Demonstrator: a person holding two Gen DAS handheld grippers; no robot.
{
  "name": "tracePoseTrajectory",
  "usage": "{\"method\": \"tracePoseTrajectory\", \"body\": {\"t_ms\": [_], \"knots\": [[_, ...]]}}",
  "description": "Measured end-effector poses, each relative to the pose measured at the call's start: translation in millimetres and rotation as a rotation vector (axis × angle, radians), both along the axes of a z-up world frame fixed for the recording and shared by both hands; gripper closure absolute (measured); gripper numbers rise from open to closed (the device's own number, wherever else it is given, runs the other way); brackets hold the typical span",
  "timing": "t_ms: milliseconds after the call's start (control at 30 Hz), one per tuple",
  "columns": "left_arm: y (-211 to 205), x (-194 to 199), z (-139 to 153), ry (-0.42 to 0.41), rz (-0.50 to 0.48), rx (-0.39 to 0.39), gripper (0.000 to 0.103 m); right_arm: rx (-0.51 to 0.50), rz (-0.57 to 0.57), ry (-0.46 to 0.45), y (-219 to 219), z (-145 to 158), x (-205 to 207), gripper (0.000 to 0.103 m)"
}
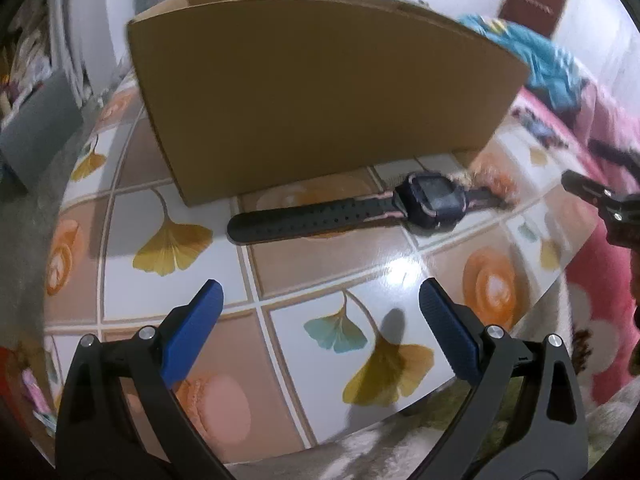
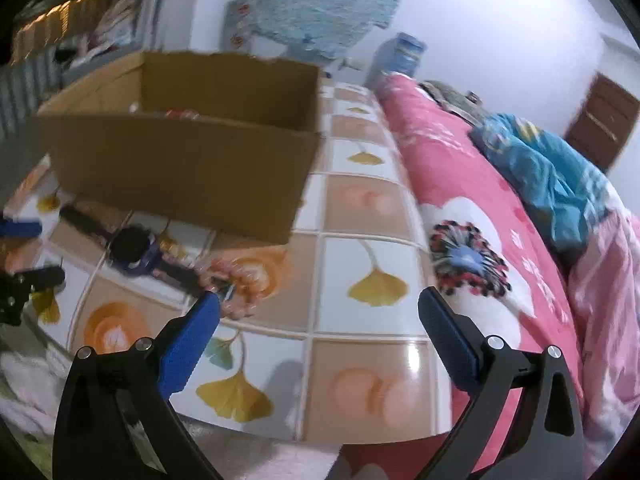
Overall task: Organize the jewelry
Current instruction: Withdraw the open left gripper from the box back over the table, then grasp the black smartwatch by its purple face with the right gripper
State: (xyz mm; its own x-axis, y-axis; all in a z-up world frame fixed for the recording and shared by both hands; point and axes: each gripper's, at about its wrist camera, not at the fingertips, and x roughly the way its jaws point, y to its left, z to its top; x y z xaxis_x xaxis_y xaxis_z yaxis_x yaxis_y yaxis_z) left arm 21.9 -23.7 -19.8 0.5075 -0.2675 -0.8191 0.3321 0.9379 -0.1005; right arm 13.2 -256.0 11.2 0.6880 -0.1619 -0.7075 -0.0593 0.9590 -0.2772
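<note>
Watch [image 1: 360, 210] lies flat beyond both downward-tilted, wide-open tools [image 1: 320, 320] [image 2: 320, 328].

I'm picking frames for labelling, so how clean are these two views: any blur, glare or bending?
Left wrist view: the watch is fairly sharp, the cardboard box bows from fisheye distortion, and a glare patch sits on the glossy tabletop. Right wrist view: motion blur smears the watch and the pinkish beads; the box edges look soft.
</note>
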Motion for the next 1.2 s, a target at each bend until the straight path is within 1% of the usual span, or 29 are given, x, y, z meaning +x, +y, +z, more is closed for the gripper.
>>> {"method": "tracePoseTrajectory", "body": {"t_ms": [33, 67, 100, 133, 200, 400, 500, 600, 667, 700, 767, 800, 900, 967, 1000, 1033, 1100, 1167, 1200], "knots": [[-3, 0, -1, -0.002, -0.012, 0.029, 0.008, -0.009, 0.023, 0.009, 5, -5, 2, 0.007], [-11, -1, -4, -0.003, -0.033, 0.102, 0.007, -0.013, 0.045, 0.022, 9, -10, 5, 0.007], [-12, -1, -4, -0.010, -0.033, 0.117, 0.007, -0.016, 0.058, 0.032, 12, -13, 7, 0.007], [-10, 1, -4, 0.009, -0.013, 0.103, 0.007, -0.020, 0.077, 0.047, 15, -19, 11, 0.007], [-10, 3, -4, 0.019, -0.002, 0.108, 0.007, -0.019, 0.098, 0.055, 20, -24, 14, 0.007], [-10, 2, -5, -0.006, 0.011, 0.107, 0.007, -0.038, 0.111, 0.090, 19, -36, 26, 0.007], [-9, -2, -5, -0.008, 0.012, 0.106, 0.007, -0.044, 0.077, 0.097, 11, -39, 29, 0.007], [-9, -3, -2, -0.014, 0.008, 0.106, 0.007, -0.037, -0.021, 0.087, -5, -38, 34, 0.007], [-9, -3, -2, -0.016, 0.004, 0.106, 0.007, 0.000, -0.056, 0.086, -14, -36, 34, 0.007], [-10, -3, -2, -0.014, 0.000, 0.107, 0.007, 0.027, -0.056, 0.083, -16, -34, 33, 0.007], [-10, -2, -2, -0.012, -0.010, 0.108, 0.007, 0.076, -0.009, 0.067, -12, -28, 29, 0.007], [-11, -1, -2, -0.012, -0.014, 0.108, 0.007, 0.076, 0.011, 0.063, -8, -27, 28, 0.007], [-12, 1, -1, -0.017, -0.028, 0.106, 0.007, 0.030, 0.082, 0.071, 12, -33, 29, 0.007], [-13, 2, -1, -0.020, -0.029, 0.105, 0.007, 0.012, 0.090, 0.082, 17, -38, 34, 0.007], [-13, 2, -1, -0.020, -0.030, 0.105, 0.007, -0.001, 0.079, 0.084, 17, -40, 36, 0.007], [-13, 2, -1, -0.022, -0.030, 0.104, 0.007, -0.011, 0.044, 0.085, 13, -41, 39, 0.007], [-13, 1, -1, -0.027, -0.033, 0.102, 0.007, 0.019, -0.013, 0.084, 3, -39, 43, 0.007], [-12, 1, -2, -0.032, -0.037, 0.100, 0.007, 0.028, -0.108, 0.075, -10, -35, 45, 0.007], [-12, 1, -2, -0.033, -0.038, 0.099, 0.007, 0.037, -0.130, 0.069, -15, -34, 43, 0.007]]}}
